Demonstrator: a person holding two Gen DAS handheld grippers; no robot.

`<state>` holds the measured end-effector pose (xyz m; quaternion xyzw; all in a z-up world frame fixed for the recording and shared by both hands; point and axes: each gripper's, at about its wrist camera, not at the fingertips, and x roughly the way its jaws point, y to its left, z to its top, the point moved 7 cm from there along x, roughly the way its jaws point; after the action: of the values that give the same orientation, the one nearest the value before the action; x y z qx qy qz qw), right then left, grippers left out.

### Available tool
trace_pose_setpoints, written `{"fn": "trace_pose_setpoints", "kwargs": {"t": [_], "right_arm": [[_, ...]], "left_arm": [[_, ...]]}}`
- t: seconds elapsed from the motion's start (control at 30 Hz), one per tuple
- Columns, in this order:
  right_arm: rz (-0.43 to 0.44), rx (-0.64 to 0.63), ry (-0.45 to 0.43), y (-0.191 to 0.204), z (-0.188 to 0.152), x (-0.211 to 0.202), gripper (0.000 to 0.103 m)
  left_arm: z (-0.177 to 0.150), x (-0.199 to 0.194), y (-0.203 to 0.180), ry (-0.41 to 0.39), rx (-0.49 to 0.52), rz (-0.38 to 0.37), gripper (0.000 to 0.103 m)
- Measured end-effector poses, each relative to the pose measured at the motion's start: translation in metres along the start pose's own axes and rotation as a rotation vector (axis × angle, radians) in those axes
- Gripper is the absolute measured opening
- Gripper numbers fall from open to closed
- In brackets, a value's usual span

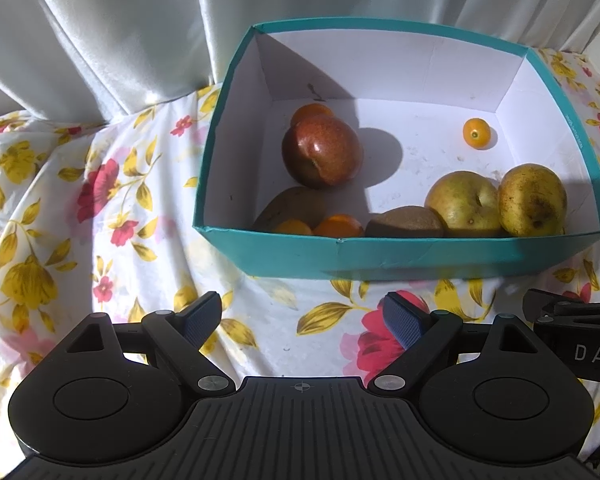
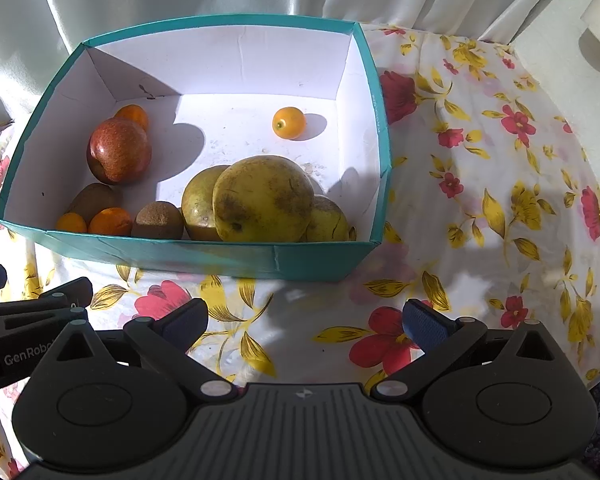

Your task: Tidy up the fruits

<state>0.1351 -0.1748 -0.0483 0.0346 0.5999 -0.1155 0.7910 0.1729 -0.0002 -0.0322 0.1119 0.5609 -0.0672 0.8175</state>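
Pale curtains (image 1: 120, 32) hang behind a bench draped in a white cloth printed with red and yellow flowers (image 1: 100, 208), lit by hard sunlight. On the cloth sits a teal box (image 1: 380, 254) with white inner walls, and all the fruit we can see lies inside it.

We hold both tools side by side just short of the box's near wall, tilted steeply down over the cloth. Our left gripper (image 1: 304, 322) has its fingers (image 1: 404, 324) spread wide with nothing between them but the flowered fabric. Our right gripper (image 2: 306, 326) is likewise released, its blue-padded fingers (image 2: 426, 326) apart and empty. Each tool shows at the edge of the other's view, so they are close neighbours.

Inside the box, a red apple (image 1: 322, 152) rests near the left wall with a small orange fruit (image 1: 312, 111) touching it behind. Along the near wall lie a brown kiwi (image 1: 406, 222), two more small orange fruits (image 1: 338, 226) and another brownish fruit (image 1: 296, 204). Large yellow pears (image 2: 262, 198) crowd the near right corner, touching one another. A lone small orange fruit (image 2: 289, 123) sits apart toward the far right.
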Motion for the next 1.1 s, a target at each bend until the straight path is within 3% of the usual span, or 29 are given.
{"fn": "trace_pose_setpoints", "kwargs": {"t": [1.1], "right_arm": [[-0.018, -0.012, -0.003, 0.0022, 0.0036, 0.0037, 0.103]], "left_arm": [[0.0012, 0.0053, 0.0000, 0.010, 0.005, -0.013, 0.092]]}}
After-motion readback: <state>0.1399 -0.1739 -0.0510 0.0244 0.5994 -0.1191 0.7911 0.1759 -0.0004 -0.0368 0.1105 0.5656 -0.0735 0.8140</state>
